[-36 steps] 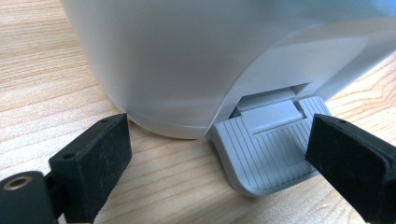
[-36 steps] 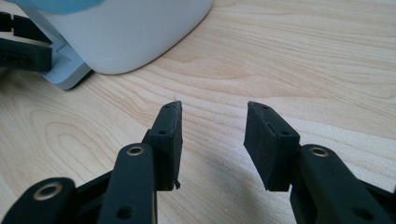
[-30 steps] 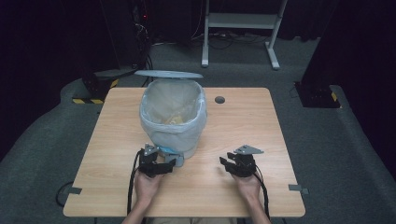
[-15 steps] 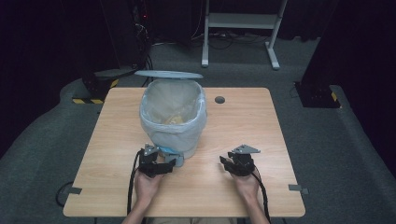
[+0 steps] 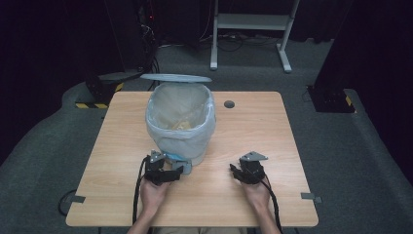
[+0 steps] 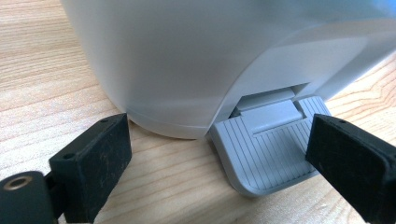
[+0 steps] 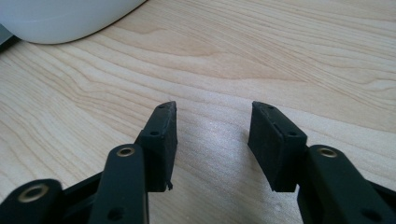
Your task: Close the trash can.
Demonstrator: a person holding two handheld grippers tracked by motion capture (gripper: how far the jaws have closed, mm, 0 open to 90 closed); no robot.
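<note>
Nearest, the right tongs [image 7: 212, 126] had just been opening, nothing between the jaws, idle on the worktop [image 5: 292, 146]. The left tongs [image 6: 224, 154] stood wide astride the grey pedal [image 6: 266, 149] of the lined bin [image 5: 181, 122], lid [image 5: 176, 77] raised beyond, probably ready for loading.

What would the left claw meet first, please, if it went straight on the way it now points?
Most likely the grey foot pedal at the base of the white pedal bin; the open left claw already straddles it, though the remaining gap is hard to judge.
</note>
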